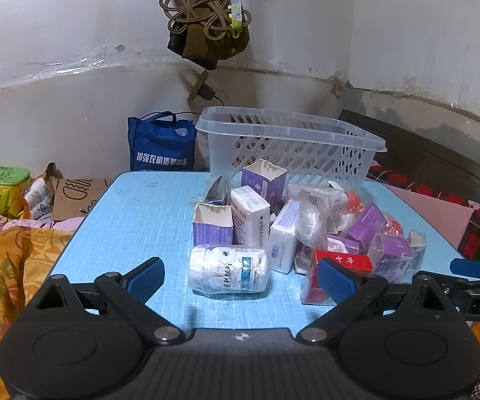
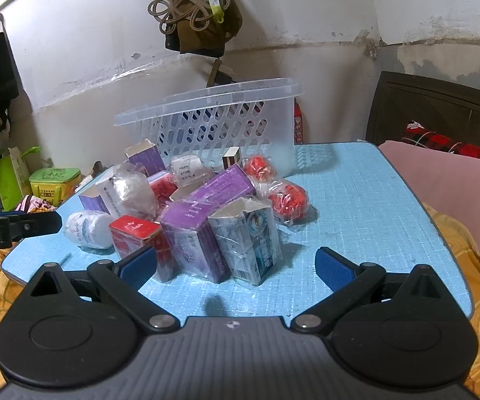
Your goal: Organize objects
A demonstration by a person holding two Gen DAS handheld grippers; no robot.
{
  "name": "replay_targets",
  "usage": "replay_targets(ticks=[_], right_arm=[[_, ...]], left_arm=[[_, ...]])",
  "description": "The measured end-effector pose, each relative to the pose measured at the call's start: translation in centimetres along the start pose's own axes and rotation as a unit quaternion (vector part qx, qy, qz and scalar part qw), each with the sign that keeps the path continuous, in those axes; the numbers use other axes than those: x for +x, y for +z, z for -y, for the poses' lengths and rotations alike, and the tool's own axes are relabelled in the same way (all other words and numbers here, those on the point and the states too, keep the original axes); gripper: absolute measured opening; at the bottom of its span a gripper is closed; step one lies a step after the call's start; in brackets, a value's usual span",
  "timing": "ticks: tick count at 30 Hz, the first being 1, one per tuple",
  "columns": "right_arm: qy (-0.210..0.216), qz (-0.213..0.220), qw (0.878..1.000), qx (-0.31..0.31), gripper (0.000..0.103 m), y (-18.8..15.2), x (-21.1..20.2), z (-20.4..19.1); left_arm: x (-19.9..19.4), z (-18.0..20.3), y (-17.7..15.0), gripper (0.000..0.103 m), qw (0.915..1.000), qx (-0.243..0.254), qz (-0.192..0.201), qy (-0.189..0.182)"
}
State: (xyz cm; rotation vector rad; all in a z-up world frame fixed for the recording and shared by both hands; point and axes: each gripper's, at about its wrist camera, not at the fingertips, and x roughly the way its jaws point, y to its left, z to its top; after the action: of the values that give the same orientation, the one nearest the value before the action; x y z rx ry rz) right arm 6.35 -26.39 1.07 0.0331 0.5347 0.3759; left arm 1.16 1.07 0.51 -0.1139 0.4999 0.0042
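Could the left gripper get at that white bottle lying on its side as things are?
Probably yes. The left gripper is open, and the white bottle lies just ahead between its fingers, at the near edge of the pile on the blue table. Nothing lies in between; a red box sits close beside it.

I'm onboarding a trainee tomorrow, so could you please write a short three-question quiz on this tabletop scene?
1. True or false: the left gripper is shut on the white bottle.
2. The clear basket stands: A) behind the pile, B) on the floor, C) in front of the pile.
3. Fill in: the bottle lies on its ____ on the blue table.

Key: 1 false, both it and the right gripper are open and empty; 2 A; 3 side.
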Motion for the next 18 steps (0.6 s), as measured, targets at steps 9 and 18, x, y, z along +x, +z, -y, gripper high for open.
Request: replay_targets(ticks=[9, 18], right_arm=[[0.000, 0.001, 1.000, 0.003, 0.103, -0.11, -0.19, 0.16], [-0.002, 0.001, 1.000, 0.004, 0.103, -0.22, -0.15, 0.33]], left_arm=[[-0.35, 0.06, -0.11, 0.100, 1.0000, 0.001, 0.006, 0.000], [-0.29, -0.17, -0.55, 0.100, 1.0000, -0.002, 0.009, -0.002]])
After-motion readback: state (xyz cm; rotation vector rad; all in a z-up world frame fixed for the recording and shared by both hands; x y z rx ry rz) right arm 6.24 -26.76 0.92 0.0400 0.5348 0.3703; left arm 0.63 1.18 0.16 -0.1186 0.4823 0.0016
